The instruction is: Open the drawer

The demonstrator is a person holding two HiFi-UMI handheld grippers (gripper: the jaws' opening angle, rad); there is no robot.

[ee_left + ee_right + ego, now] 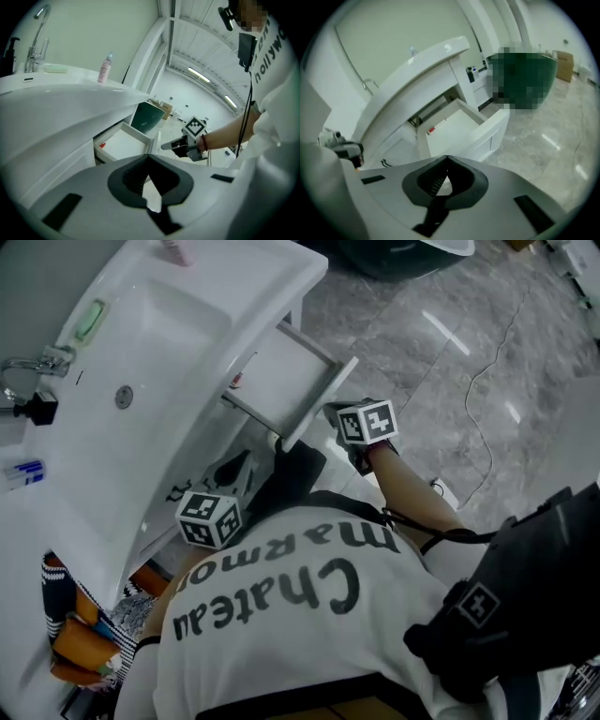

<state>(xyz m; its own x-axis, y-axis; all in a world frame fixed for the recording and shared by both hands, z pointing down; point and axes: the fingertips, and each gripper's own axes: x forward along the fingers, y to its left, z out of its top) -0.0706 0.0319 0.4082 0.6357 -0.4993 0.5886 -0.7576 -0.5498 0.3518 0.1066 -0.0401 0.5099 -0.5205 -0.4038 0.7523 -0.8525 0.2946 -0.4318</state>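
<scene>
- Drawer [281,381] stands pulled out from the white cabinet [393,140] under the sink [159,371]. Its front panel hangs over the grey stone floor [450,343] (a small red thing [431,130] lies at the back of it).
- My right claw [447,158] has its jaws together with nothing between them. In the head view it sits just beside the drawer's front and isn't gripping it.
- My left claw [150,157] is nearer me, by the cabinet front, with its jaws also together and empty.
- On the sink's rim I see a tap [28,367], a green soap [90,321] and a pink bottle [106,68].
</scene>
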